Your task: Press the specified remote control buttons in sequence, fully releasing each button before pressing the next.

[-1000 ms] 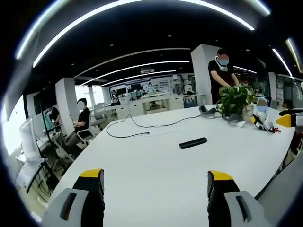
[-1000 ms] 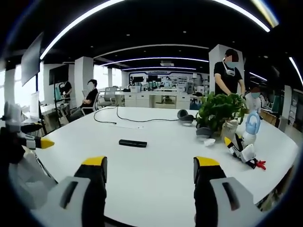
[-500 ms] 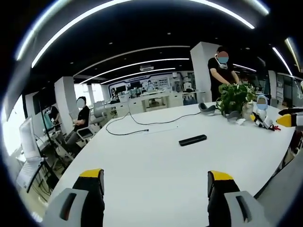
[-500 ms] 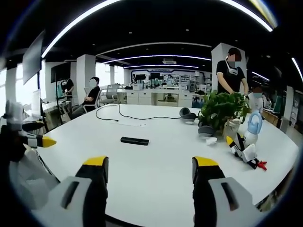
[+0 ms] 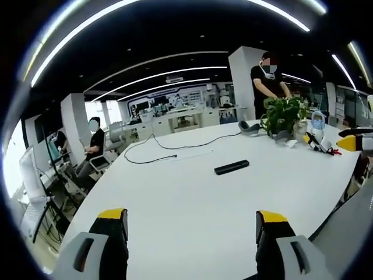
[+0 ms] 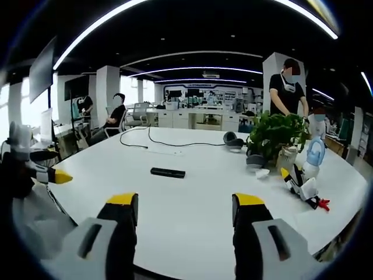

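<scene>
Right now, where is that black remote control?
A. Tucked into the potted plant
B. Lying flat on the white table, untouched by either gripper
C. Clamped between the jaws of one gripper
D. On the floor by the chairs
B: the remote control lies flat on the bare white table, well ahead of the open right gripper and the open left gripper, and apart from the potted plant.

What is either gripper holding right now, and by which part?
Nothing. The left gripper and right gripper are both open with only white table between the jaws; the remote control lies untouched farther off.
</scene>
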